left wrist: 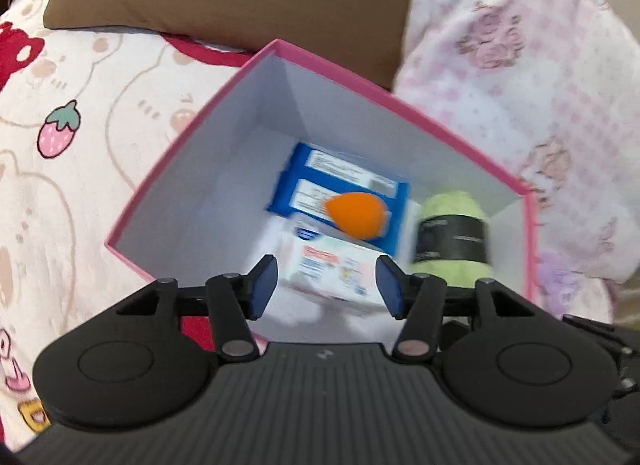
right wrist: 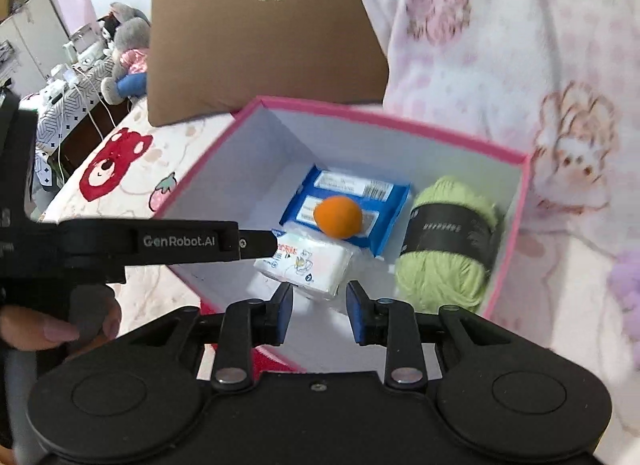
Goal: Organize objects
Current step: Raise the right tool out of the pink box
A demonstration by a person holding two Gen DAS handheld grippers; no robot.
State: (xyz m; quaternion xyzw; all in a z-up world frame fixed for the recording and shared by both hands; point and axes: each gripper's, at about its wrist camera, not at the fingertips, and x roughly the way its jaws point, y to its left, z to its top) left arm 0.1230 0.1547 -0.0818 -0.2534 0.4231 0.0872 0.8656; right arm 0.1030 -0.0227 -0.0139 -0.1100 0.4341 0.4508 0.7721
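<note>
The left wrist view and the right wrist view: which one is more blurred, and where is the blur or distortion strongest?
Left wrist view: more blurred; the white tissue pack and the green yarn ball with black band inside the pink-rimmed cardboard box smear from motion. Right wrist view: the same items look sharper, while the pink floral blanket at the right is soft. Both views: fisheye bending at the edges.

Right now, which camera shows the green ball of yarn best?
The right wrist view: the green yarn lies sharp and nearly whole in the pink box, black band clear. The left wrist view shows it blurred, its lower part behind the tongs.
</note>
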